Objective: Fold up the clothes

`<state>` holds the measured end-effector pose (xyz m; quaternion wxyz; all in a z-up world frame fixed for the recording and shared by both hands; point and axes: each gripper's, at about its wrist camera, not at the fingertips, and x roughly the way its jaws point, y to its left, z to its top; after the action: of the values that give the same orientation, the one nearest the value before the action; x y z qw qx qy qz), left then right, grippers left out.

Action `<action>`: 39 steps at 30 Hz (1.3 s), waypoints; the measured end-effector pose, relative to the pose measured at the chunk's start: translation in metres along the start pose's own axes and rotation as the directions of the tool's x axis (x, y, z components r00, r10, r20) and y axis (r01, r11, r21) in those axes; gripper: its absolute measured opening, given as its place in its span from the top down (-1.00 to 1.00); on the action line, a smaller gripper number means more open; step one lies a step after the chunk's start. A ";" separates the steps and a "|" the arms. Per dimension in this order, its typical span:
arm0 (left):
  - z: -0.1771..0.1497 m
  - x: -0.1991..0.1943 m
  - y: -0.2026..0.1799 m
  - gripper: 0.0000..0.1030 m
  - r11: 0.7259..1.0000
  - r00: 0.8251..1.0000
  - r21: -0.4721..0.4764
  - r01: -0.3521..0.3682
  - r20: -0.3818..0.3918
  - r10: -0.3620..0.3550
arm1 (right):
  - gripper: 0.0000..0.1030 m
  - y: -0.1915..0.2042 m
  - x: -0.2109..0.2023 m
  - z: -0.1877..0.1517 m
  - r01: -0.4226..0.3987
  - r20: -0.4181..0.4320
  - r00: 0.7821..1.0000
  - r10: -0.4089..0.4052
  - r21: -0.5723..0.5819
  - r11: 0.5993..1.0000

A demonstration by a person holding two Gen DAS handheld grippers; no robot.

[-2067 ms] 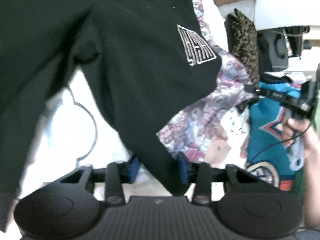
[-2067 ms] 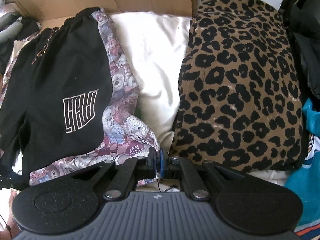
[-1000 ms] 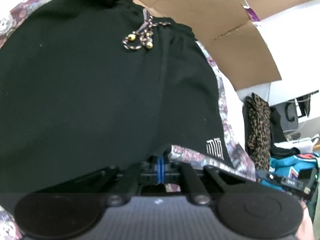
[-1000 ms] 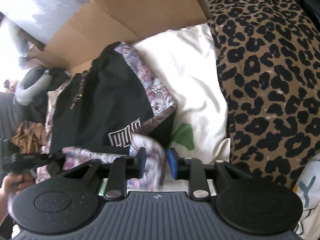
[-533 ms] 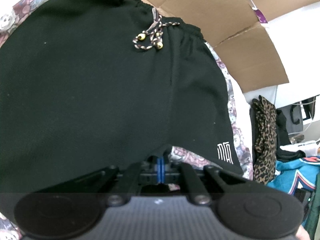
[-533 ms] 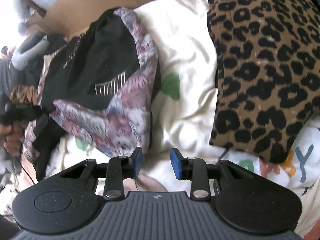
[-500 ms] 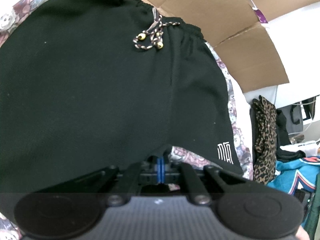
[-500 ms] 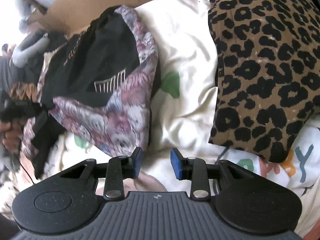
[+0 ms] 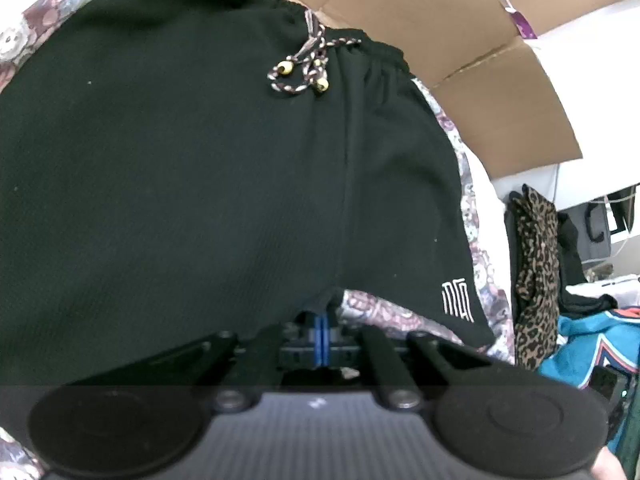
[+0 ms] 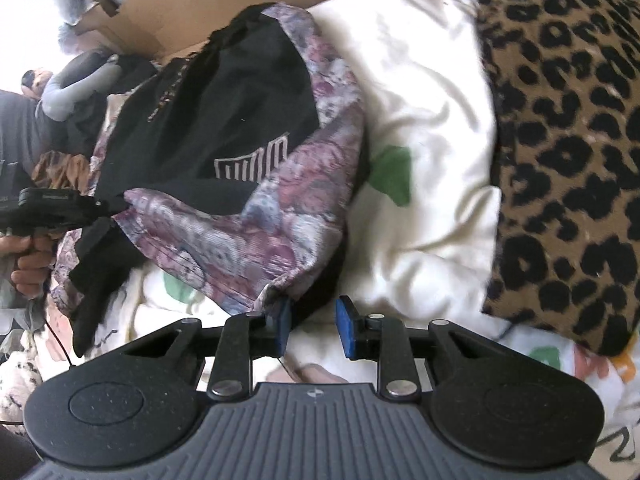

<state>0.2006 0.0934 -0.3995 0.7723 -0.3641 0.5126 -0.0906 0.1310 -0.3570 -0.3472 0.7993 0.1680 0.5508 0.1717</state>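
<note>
Black shorts [image 9: 200, 184] with floral side panels, a beaded drawstring [image 9: 300, 70] and a white logo [image 9: 458, 300] fill the left wrist view. My left gripper [image 9: 322, 334] is shut on the shorts' black hem at the crotch. In the right wrist view the shorts [image 10: 240, 120] lie bunched on a white printed sheet [image 10: 432, 128], their floral lining turned up. The left gripper [image 10: 106, 206] pinches the fabric at the left there. My right gripper [image 10: 312, 326] is open just below the floral hem, nothing between its blue pads.
A leopard-print cushion [image 10: 568, 140] lies to the right of the shorts. Cardboard [image 9: 460, 40] stands behind them. A teal jersey [image 9: 588, 344] lies at the far right in the left wrist view. A hand [image 10: 28, 260] holds the left gripper's handle.
The right gripper let go of the floral hem a second ago and now hangs open near it. The left gripper stays shut on the shorts and has barely moved.
</note>
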 end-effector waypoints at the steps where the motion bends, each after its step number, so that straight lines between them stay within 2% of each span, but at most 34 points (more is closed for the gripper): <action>1: 0.000 0.000 0.000 0.97 1.000 1.000 -0.001 0.000 -0.001 0.000 | 0.40 0.001 -0.001 0.001 -0.005 0.005 1.000 0.005 0.000 1.000; 7: -0.002 0.001 0.001 0.97 1.000 1.000 -0.004 0.002 -0.004 -0.002 | 0.40 -0.002 0.008 0.003 0.003 0.001 1.000 -0.003 0.044 0.999; 12: -0.004 0.001 0.002 0.97 1.000 1.000 -0.008 0.002 -0.008 -0.003 | 0.40 -0.007 0.012 0.004 -0.063 0.033 0.998 0.059 0.143 0.988; 15: -0.006 0.000 0.002 0.97 1.000 1.000 -0.010 0.002 -0.011 -0.003 | 0.40 -0.013 0.019 0.004 -0.074 0.036 0.997 0.068 0.211 0.975; 18: -0.008 -0.002 0.001 0.97 1.000 1.000 -0.006 0.002 -0.014 -0.002 | 0.66 -0.021 0.023 0.004 -0.095 0.047 0.995 0.085 0.295 0.951; 19: -0.009 -0.003 0.000 0.97 1.000 1.000 -0.003 0.003 -0.015 -0.003 | 0.86 -0.023 0.023 0.003 -0.099 0.049 0.995 0.088 0.314 0.944; 21: -0.011 -0.005 -0.001 0.97 1.000 1.000 -0.003 0.006 -0.018 -0.006 | 0.97 -0.025 0.023 0.002 -0.097 0.047 0.995 0.086 0.337 0.936; 26: -0.019 -0.019 -0.008 0.97 0.999 0.999 0.039 0.001 -0.041 0.000 | 1.00 -0.019 0.014 0.001 -0.040 0.013 0.999 0.038 0.362 0.931; 31: -0.033 -0.045 -0.027 0.97 0.998 0.998 0.070 0.008 -0.066 -0.003 | 1.00 -0.009 -0.017 0.007 0.005 0.018 1.000 -0.012 0.337 0.942; 39: -0.061 -0.092 -0.067 0.97 0.990 0.995 0.118 0.071 -0.080 -0.061 | 1.00 -0.004 -0.058 0.033 0.107 -0.021 0.994 -0.106 0.292 0.950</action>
<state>0.1217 0.0637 -0.3011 0.7693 -0.3296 0.5231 -0.1609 0.1433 -0.3901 -0.2904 0.7723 0.2540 0.5804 0.0455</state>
